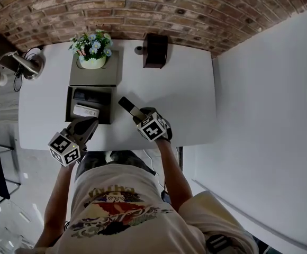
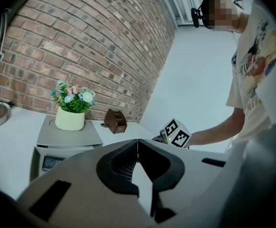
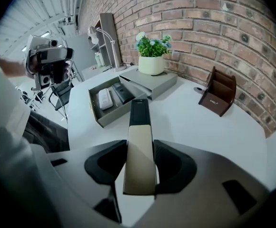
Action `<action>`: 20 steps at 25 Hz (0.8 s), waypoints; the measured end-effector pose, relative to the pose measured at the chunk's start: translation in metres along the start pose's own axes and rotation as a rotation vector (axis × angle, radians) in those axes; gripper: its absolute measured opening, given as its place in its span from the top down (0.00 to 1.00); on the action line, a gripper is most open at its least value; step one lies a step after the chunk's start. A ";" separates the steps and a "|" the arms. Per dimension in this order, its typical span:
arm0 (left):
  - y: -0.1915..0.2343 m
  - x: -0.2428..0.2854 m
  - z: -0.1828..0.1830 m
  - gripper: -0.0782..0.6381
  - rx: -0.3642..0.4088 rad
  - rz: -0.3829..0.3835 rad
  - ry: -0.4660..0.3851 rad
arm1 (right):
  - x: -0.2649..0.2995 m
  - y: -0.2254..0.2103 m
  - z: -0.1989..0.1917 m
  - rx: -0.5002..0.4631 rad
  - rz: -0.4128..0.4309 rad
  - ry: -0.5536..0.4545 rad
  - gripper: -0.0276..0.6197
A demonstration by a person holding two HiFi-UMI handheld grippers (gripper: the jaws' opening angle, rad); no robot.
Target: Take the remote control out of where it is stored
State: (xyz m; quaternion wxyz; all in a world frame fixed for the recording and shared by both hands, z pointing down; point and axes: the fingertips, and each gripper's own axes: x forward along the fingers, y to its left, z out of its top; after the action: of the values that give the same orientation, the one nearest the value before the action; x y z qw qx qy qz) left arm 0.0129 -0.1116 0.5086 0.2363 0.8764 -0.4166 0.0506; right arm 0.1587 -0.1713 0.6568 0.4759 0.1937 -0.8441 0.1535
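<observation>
Right gripper is clamped on the remote control. It's a long, slim stick, pale gold at the gripped end and black at the far end, out over the white table just beside the open grey box. Left gripper is closed on nothing.

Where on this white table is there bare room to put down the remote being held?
Widest free patch: the right half of the table, between the brown holder at the back and the near edge. A narrower strip between the lamp base and the open drawer. Crowded: back left, around the flowerpot.
</observation>
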 end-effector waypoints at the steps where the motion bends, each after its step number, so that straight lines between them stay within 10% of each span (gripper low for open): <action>1: -0.001 0.000 -0.001 0.88 -0.001 0.003 0.003 | 0.002 -0.002 -0.002 0.002 0.000 0.002 0.68; 20: -0.002 -0.008 -0.005 0.88 -0.019 0.058 0.030 | 0.029 -0.032 -0.026 0.054 -0.017 0.034 0.68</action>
State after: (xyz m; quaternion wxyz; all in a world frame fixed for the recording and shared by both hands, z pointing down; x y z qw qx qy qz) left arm 0.0101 -0.1025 0.5098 0.2493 0.8608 -0.4387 0.0665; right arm 0.1790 -0.1928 0.6971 0.4862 0.2111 -0.8297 0.1752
